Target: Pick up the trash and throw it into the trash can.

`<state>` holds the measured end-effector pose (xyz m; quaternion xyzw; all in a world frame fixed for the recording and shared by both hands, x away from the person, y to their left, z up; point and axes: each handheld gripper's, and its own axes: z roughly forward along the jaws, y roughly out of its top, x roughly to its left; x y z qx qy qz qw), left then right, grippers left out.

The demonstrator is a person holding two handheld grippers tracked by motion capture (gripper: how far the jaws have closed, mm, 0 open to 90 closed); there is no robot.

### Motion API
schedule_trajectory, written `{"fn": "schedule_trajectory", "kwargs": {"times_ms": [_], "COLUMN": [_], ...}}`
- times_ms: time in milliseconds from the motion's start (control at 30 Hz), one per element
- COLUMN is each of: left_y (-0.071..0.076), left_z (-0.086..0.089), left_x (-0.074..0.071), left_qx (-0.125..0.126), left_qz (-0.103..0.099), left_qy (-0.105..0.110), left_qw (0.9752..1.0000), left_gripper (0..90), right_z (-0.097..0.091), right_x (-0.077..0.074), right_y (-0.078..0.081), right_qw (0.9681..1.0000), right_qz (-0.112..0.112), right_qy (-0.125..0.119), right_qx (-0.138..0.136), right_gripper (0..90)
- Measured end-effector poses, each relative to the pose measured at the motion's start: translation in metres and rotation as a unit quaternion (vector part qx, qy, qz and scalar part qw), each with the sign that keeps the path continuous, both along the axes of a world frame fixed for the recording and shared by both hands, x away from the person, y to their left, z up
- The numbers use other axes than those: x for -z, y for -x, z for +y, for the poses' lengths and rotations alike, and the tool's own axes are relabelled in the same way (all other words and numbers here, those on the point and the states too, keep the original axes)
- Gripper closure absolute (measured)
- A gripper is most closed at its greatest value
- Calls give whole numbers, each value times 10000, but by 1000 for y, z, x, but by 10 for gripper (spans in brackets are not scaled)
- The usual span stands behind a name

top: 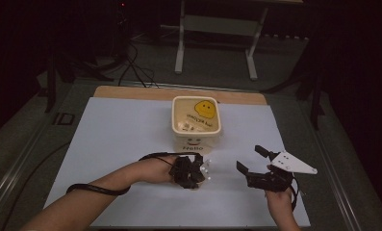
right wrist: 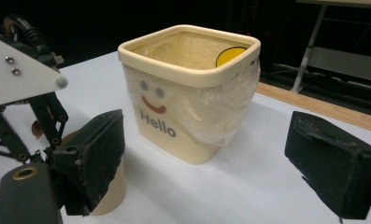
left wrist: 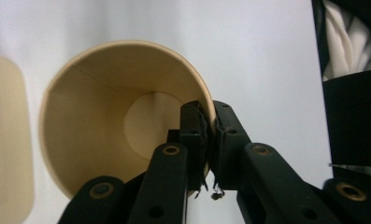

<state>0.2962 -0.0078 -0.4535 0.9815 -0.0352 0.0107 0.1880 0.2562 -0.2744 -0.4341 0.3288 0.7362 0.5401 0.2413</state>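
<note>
Below, the left gripper (left wrist: pixel 210 126) reaches rightward, jaws clamped on the thin rim of a tan paper cup (left wrist: pixel 103 126). Right gripper (top: pixel 254 159) rests with jaws wide apart near a cream square plastic bin (top: pixel 196 126), glossy liner inside.

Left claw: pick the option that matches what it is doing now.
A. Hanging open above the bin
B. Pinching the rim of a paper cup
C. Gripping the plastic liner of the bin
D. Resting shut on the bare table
B: in the left gripper view the left claw has its jaws closed on the wall of the paper cup at the rim, one jaw inside and one outside.
</note>
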Motion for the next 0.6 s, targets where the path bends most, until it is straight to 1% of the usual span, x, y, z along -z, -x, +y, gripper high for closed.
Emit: {"fn": "schedule_trajectory", "kwargs": {"times_ms": [67, 100, 133, 200, 300, 367, 433, 467, 500, 533, 600], "left_y": [-1, -1, -2, -1, 0, 0, 1, 1, 2, 1, 2], "left_z": [1, 2, 3, 4, 6, 8, 9, 10, 11, 12, 14], "left_x": [-2, -3, -5, -7, -9, -11, -13, -15, -18, -20, -25], "left_qx": [-1, 21, 65, 97, 174, 207, 193, 223, 237, 213, 212], "left_qz": [-24, -51, 15, -46, -4, 60, 42, 28, 10, 71, 57], "left_qy": [32, 97, 143, 145, 145, 199, 197, 176, 211, 233, 280], "left_qw": [10000, 9999, 9999, 9998, 9997, 9996, 9996, 9996, 9995, 9995, 9994], "left_gripper": [868, 876, 879, 880, 880, 880, 880, 880, 880, 880, 880], "right_z": [0, 0, 0, 0, -1, -1, -1, -1, -1, -1, -1], "right_x": [0, 0, 0, 0, 0, 0, 0, 0, 0, 0, -1], "right_y": [0, 0, 0, 0, -1, 0, 0, 0, 0, 0, 0], "right_qw": [10000, 10000, 10000, 10000, 10000, 10000, 10000, 10000, 10000, 10000, 10000], "right_qz": [0, -2, 0, 1, 11, 8, 15, 15, 12, 14, 16], "right_qy": [-1, 1, -3, -4, -13, -16, -23, -24, -19, -22, -35], "right_qx": [0, 4, 2, 14, 21, 21, 20, 24, 23, 19, 21], "right_gripper": [120, 121, 121, 121, 121, 121, 121, 121, 121, 121, 121]}}
